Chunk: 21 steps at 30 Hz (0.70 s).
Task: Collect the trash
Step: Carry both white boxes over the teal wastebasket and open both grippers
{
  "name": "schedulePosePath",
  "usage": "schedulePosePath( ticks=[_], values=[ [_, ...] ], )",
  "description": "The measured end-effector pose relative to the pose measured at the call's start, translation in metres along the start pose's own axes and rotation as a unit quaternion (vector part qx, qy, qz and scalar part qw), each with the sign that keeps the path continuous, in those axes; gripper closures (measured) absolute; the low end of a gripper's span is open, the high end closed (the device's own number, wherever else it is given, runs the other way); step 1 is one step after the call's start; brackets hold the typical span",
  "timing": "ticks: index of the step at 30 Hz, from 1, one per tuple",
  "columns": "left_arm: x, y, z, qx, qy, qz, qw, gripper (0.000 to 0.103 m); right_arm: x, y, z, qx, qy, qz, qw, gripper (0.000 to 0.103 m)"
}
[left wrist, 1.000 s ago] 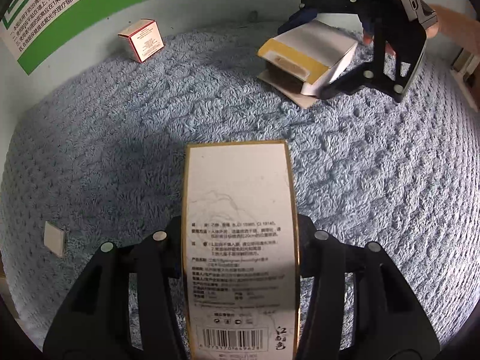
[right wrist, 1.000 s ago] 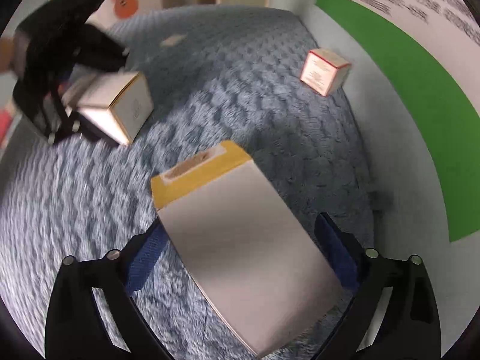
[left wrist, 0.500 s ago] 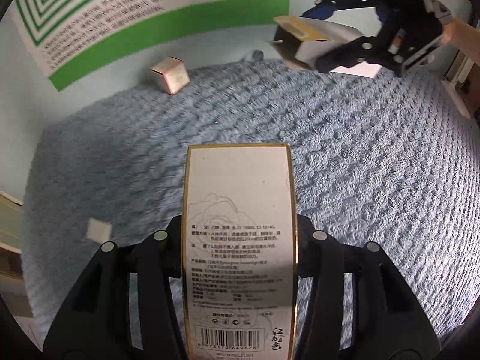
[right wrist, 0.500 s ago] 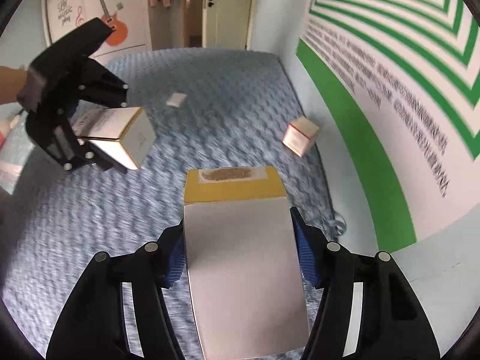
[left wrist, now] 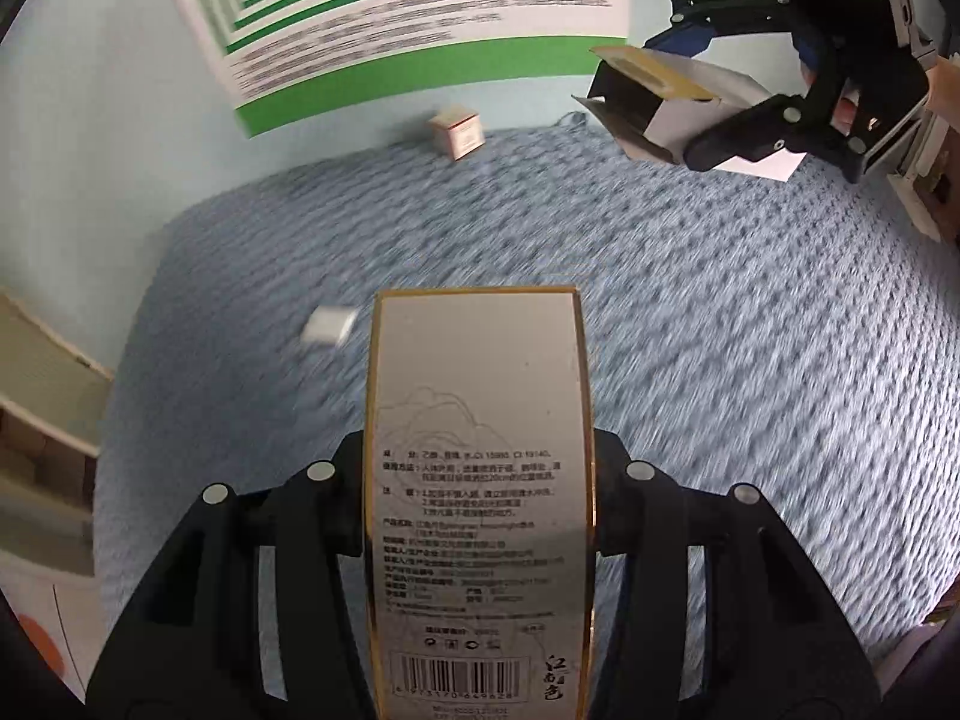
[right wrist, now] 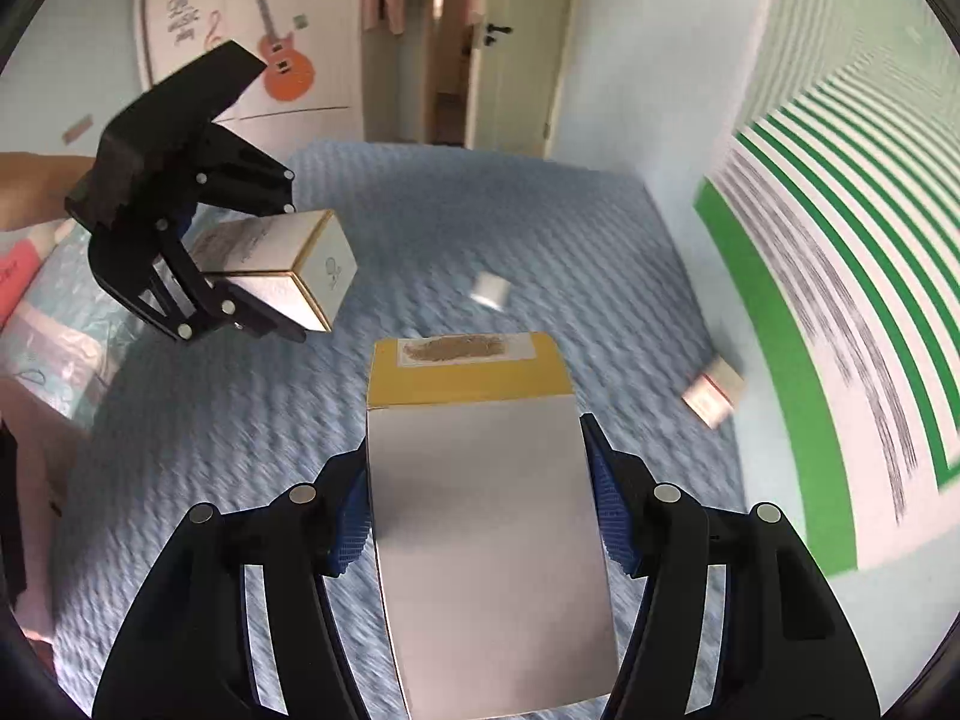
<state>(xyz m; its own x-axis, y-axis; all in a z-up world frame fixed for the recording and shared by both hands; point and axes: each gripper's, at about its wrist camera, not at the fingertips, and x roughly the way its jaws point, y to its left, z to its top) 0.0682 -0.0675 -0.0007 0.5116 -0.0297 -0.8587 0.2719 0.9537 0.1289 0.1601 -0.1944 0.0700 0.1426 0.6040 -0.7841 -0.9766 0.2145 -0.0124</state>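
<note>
Item 1: tall white carton with gold edging and printed back label [left wrist: 480, 480]. Your left hand-held gripper [left wrist: 480, 516] is clenched on its two long sides, and it hangs above the blue textured bedspread [left wrist: 720, 360].

Item 2: flat white carton with a yellow end flap [right wrist: 480, 510]. Your right hand-held gripper [right wrist: 480, 516] grasps it between the blue pads [right wrist: 606, 516], which press both sides; it too is clear of the bed.

Item 3: small white box with red trim [right wrist: 714, 399], lying on the bedspread near the green-striped wall poster [right wrist: 840, 300]. Not collected.

Item 4: small white scrap, blurred [right wrist: 491, 290], on the bedspread mid-bed. Not collected.

Step in hand, by judgement: carrying two collected pieces off the bed. No bin or bag shows plainly in either view.

Next move calls for: you find the receptacle, bring both cartons over it, release them, then return for items 3 and 4.
</note>
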Motion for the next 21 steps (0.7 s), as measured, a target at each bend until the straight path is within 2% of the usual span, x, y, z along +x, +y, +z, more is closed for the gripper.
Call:
schedulePosePath(
  ticks=[7,10,15,21],
  values=[
    [-0.038,0.046,-0.07,-0.042,0.0,0.024,0.9989,0.056,0.031,0.075,0.073,-0.052,-0.011,0.034,0.998,0.041],
    [-0.057,0.074,-0.11,-0.06,0.0,0.033,0.9977,0.056,0.049,0.106,0.103,-0.067,-0.013,0.044,0.997,0.041],
    [-0.088,0.125,-0.173,-0.086,0.005,0.05,0.995,0.056,0.093,0.167,0.165,-0.088,-0.015,0.08,0.993,0.041],
    [-0.122,0.19,-0.263,-0.13,0.027,0.082,0.9878,0.056,0.16,0.241,0.238,-0.124,-0.019,0.135,0.983,0.041]
  ],
)
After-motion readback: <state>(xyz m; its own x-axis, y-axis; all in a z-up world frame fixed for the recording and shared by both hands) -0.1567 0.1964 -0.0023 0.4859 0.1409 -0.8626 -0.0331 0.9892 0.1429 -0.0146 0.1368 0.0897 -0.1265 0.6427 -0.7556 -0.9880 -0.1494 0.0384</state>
